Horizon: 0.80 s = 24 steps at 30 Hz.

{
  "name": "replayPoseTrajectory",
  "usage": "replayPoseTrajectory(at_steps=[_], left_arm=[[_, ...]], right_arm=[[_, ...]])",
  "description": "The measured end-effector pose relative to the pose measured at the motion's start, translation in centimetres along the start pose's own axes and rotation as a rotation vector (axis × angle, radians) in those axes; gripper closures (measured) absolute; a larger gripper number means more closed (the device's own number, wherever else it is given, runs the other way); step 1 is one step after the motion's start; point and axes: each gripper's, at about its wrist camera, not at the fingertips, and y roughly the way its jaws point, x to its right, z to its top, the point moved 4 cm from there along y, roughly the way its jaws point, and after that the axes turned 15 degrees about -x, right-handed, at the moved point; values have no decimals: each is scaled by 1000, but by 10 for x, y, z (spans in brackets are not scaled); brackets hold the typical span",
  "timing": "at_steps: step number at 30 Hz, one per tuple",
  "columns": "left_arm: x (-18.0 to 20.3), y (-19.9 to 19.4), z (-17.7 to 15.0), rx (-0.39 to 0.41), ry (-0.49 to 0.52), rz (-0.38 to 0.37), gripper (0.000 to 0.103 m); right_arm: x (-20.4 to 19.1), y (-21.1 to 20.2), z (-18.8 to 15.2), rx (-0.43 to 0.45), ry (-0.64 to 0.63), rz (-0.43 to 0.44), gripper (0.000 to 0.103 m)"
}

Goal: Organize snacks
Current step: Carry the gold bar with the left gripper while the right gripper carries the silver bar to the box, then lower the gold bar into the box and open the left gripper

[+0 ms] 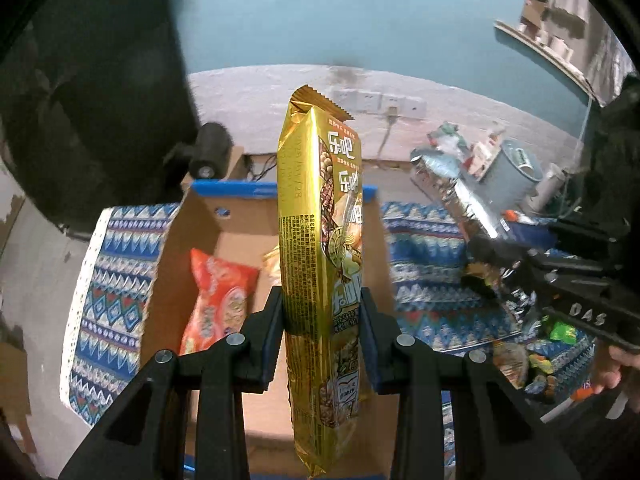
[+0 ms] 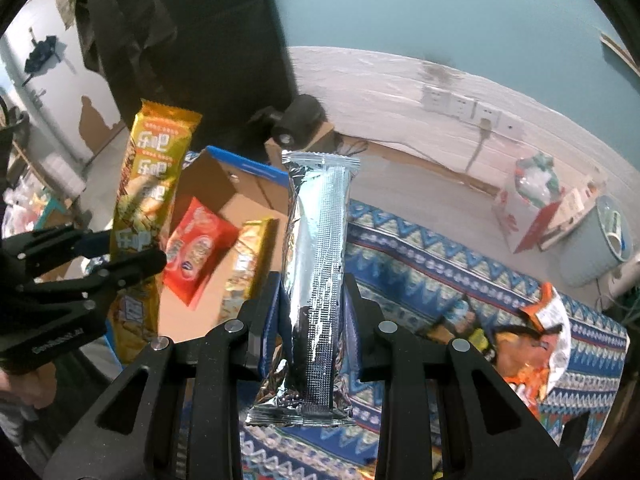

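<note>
Meanwhile, two snack packs rode toward the box

Beyond both sets of fingers stood the cardboard box [image 1: 240, 236], open on a patterned cloth [image 1: 116, 280], with a red snack bag [image 1: 218, 300] already lying inside, ahead and left of the left fingers. The left gripper [image 1: 322, 312] was clamped tight on a tall gold snack pack [image 1: 320, 248], held upright between its pads, directly over the box. The right gripper [image 2: 312, 300] was likewise closed on a silver foil pack [image 2: 316, 272], standing upright between its fingers, with the box ahead and to their left.

By my judgement, the step in hand was carrying both packs to the box; next, each needs lowering inside beside the red bag before the pads let go.

Writing: the gold pack bore Chinese characters, repeated down its face, and fine print too small to read. The right gripper's body, seen from the left camera, read "DAS".
</note>
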Motion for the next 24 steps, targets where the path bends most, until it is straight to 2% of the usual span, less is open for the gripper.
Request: replayPoseTrajectory(at_steps=[14, 20, 21, 24], left_arm=[[-76, 45, -17, -103, -128, 50, 68], [-90, 62, -22, -152, -158, 51, 67], [-91, 63, -22, -155, -161, 53, 70], [-93, 63, -22, -163, -161, 83, 70]], right_arm=[[-57, 44, 31, -72, -68, 34, 75], [-74, 59, 32, -107, -83, 44, 75], [-75, 61, 32, -111, -85, 47, 75], [-81, 68, 31, -128, -92, 52, 75]])
